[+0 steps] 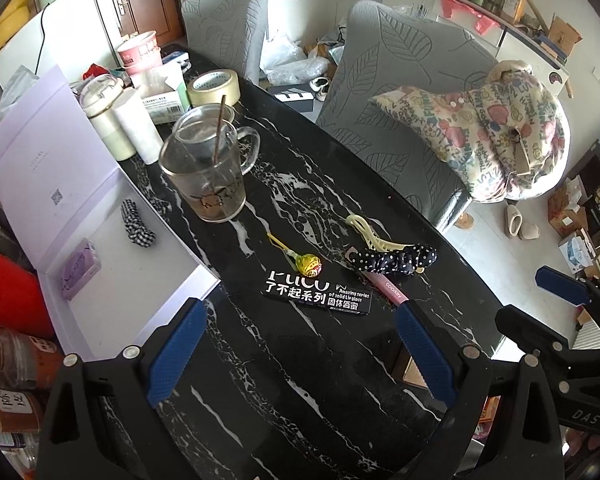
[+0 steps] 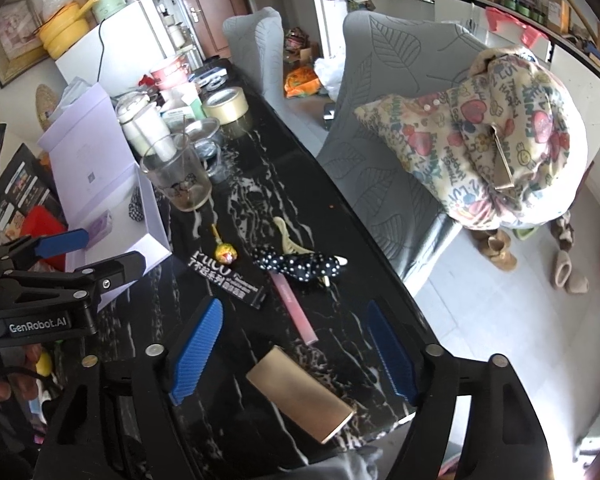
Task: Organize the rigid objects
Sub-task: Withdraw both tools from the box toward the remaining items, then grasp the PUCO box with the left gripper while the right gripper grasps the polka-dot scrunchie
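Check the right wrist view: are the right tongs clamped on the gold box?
No, the right tongs stand open, and the gold box lies flat on the table between the pads, touching neither.

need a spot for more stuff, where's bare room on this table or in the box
Free: the open lilac box's floor between checked scrunchie and purple card pack; marble tabletop beyond the yellow lollipop. Crowded: behind the glass mug.

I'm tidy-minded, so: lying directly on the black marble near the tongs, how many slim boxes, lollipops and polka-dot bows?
Slim boxes: 3 (black box, pink box, gold box)
Lollipop: 1
Polka-dot bow: 1
Total: 5
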### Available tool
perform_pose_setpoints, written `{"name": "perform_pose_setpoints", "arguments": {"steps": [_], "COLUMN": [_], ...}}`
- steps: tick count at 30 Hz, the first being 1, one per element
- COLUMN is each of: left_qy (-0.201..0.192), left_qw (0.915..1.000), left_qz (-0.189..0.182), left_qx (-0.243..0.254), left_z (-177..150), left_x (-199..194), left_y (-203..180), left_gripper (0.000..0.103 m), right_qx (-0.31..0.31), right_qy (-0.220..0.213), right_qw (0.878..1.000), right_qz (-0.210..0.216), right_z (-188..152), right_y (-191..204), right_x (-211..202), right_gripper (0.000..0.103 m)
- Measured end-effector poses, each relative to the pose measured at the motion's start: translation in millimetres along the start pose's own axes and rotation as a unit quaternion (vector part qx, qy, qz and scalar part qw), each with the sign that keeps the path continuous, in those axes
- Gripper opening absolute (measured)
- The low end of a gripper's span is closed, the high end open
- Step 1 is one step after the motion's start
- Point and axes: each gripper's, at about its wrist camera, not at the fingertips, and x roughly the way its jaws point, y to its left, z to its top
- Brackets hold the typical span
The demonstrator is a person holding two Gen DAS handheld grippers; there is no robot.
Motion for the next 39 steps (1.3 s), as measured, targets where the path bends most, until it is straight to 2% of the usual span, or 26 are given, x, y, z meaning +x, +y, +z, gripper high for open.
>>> {"name": "perform_pose_setpoints", "arguments": {"steps": [8, 13, 19, 26, 28, 33, 39], "left_qy": [0.035, 0.058, 0.064, 0.102, 0.103, 0.126, 0.154], "left_qw": [0.9993, 0.9982, 0.9968, 0.9908, 0.9882, 0.9777, 0.9685], "left_qz": [-0.013, -0.012, 0.006, 0.008, 0.021, 0.030, 0.027], "left_qx": [0.007, -0.012, -0.046, -0.089, -0.111, -0.165, -0.194], "left_z": [-3.9, -5.0, -0.3, 0.4, 3.5, 9.2, 6.4], "left_x": [33.5, 51.3, 68.3, 105.6, 112.5, 136.5, 159.3], "left_y": [-4.6, -1.9, 0.5, 2.1, 5.0, 13.1, 19.5], "left_gripper": [0.098, 0.098, 0.098, 0.098, 0.098, 0.098, 0.098], "right_qx": [-0.001, 0.006, 0.013, 0.013, 0.014, 0.018, 0.016], "right_qy": [0.037, 0.052, 0.067, 0.075, 0.078, 0.084, 0.082], "right_qw": [0.999, 0.998, 0.997, 0.997, 0.996, 0.996, 0.996], "right_qz": [0.011, 0.022, 0.033, 0.029, 0.027, 0.024, 0.024], "right_z": [2.2, 3.5, 5.3, 11.0, 12.8, 22.0, 38.0], "right_y": [-12.6, -20.7, -27.5, -38.6, -42.0, -51.5, -54.6], "right_x": [22.1, 37.8, 59.1, 80.5, 85.2, 96.6, 107.7], "right_gripper": [0.082, 0.082, 0.082, 0.082, 0.082, 0.082, 0.082]}}
